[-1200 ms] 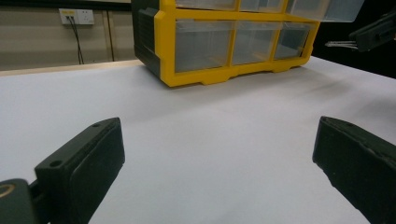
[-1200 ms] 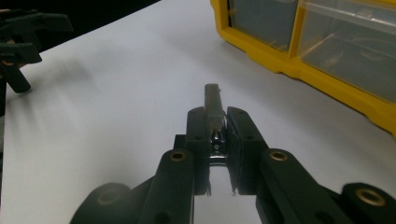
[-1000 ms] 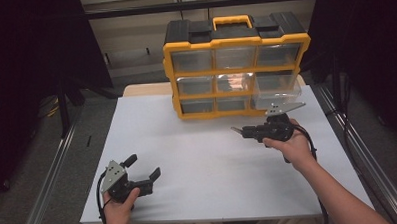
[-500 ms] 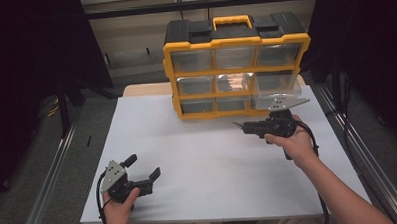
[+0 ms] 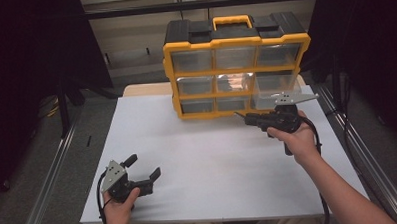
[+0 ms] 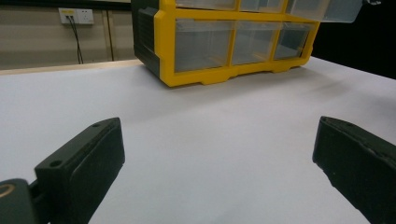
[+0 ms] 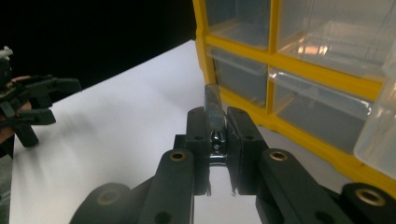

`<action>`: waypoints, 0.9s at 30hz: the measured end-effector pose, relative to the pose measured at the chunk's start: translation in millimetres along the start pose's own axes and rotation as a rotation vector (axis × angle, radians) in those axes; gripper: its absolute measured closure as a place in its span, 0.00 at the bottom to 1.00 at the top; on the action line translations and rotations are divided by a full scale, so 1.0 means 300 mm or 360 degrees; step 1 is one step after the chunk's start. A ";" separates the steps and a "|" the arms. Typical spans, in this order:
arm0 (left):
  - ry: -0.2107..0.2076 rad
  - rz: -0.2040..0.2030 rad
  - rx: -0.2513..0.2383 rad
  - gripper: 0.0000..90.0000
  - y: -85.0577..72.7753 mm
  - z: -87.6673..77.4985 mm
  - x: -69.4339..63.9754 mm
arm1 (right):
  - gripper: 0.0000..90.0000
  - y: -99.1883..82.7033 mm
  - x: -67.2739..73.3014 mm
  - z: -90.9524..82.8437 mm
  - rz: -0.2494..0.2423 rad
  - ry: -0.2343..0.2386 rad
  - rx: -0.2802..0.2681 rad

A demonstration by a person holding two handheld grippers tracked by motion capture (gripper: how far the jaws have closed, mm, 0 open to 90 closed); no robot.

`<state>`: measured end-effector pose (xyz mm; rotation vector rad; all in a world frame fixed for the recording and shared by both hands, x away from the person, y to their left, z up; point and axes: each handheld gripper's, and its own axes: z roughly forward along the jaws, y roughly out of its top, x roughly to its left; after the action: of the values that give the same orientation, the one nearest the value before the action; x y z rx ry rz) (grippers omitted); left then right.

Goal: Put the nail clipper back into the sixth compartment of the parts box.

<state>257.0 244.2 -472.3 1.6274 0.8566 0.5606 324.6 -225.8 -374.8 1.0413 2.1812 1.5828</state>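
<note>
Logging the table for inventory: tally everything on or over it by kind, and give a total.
Yellow and black drawer organizer: 1
Hand-held gripper: 2, left with jaws open, right shut on the metal piece
Small metal piece: 1
Total: 4

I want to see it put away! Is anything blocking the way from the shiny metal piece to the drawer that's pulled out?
Nothing visible. The right gripper holds the metal piece near the open drawer, with just bare table around.
</note>
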 end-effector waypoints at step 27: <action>-0.0019 0.0014 0.0008 0.03 -0.001 0.001 0.001 | 0.89 0.067 -0.018 -0.062 0.0044 -0.0123 -0.0203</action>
<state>257.4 244.3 -472.6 1.6381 0.8432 0.5550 325.6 -239.8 -350.7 1.0794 1.9958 1.6413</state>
